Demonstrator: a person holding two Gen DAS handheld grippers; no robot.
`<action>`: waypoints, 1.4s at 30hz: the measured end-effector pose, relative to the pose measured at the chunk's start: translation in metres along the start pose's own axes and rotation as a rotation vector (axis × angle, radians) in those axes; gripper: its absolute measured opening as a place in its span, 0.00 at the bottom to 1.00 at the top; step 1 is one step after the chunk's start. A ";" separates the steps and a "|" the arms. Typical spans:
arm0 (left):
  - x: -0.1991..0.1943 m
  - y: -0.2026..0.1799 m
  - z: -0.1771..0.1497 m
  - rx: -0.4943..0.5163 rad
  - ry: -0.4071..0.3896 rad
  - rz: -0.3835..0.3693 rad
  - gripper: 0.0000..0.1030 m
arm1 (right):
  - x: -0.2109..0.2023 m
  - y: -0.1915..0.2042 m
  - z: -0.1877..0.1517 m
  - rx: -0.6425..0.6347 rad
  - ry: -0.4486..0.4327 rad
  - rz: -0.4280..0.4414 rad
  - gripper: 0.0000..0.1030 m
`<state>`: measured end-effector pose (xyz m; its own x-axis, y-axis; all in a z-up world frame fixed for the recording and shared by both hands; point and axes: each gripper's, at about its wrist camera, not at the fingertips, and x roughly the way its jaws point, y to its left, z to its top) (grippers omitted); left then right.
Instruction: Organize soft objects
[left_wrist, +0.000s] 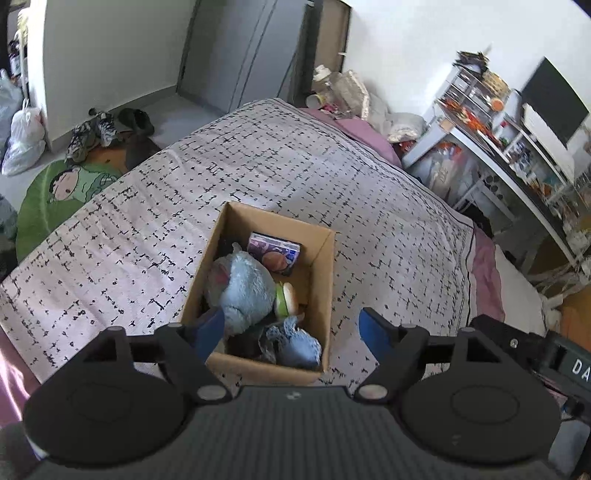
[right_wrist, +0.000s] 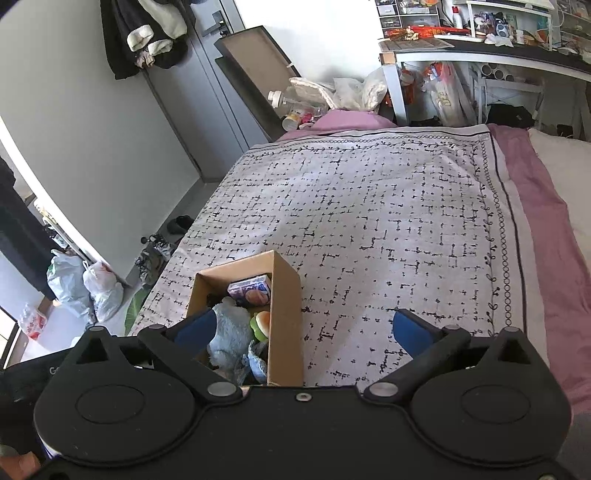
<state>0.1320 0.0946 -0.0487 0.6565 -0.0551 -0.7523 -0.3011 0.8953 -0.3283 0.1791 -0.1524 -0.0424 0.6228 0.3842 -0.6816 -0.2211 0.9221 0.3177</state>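
A cardboard box (left_wrist: 320, 291) stands on the patterned bed cover (left_wrist: 258, 166). Inside it lie a light blue plush toy (left_wrist: 242, 286), a smaller blue soft piece (left_wrist: 297, 341), a burger-shaped toy (left_wrist: 286, 297) and a purple packet (left_wrist: 274, 252). My left gripper (left_wrist: 291, 328) is open and empty, held above the box's near end. In the right wrist view the box (right_wrist: 286, 314) sits at lower left with the blue plush (right_wrist: 231, 328), burger toy (right_wrist: 261, 322) and purple packet (right_wrist: 250, 290). My right gripper (right_wrist: 303, 328) is open and empty, above the box's right wall.
The bed cover (right_wrist: 369, 206) stretches ahead, with pink sheet (right_wrist: 535, 192) at its right edge. A cluttered white desk (right_wrist: 480, 55) stands beyond the bed. Shoes (left_wrist: 92, 133), a green rug (left_wrist: 55, 192) and plastic bags (left_wrist: 22, 140) lie on the floor to the left.
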 end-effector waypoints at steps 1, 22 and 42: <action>-0.004 -0.003 0.000 0.011 -0.002 0.001 0.77 | -0.003 -0.001 0.000 0.002 -0.002 -0.003 1.00; -0.069 -0.040 -0.018 0.161 -0.053 0.063 0.87 | -0.066 -0.016 -0.010 -0.060 -0.041 -0.009 1.00; -0.105 -0.067 -0.039 0.251 -0.090 0.106 0.87 | -0.104 -0.026 -0.016 -0.122 -0.090 0.031 1.00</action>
<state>0.0561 0.0230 0.0300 0.6928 0.0736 -0.7173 -0.1979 0.9760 -0.0909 0.1084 -0.2160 0.0100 0.6776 0.4122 -0.6091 -0.3277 0.9106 0.2517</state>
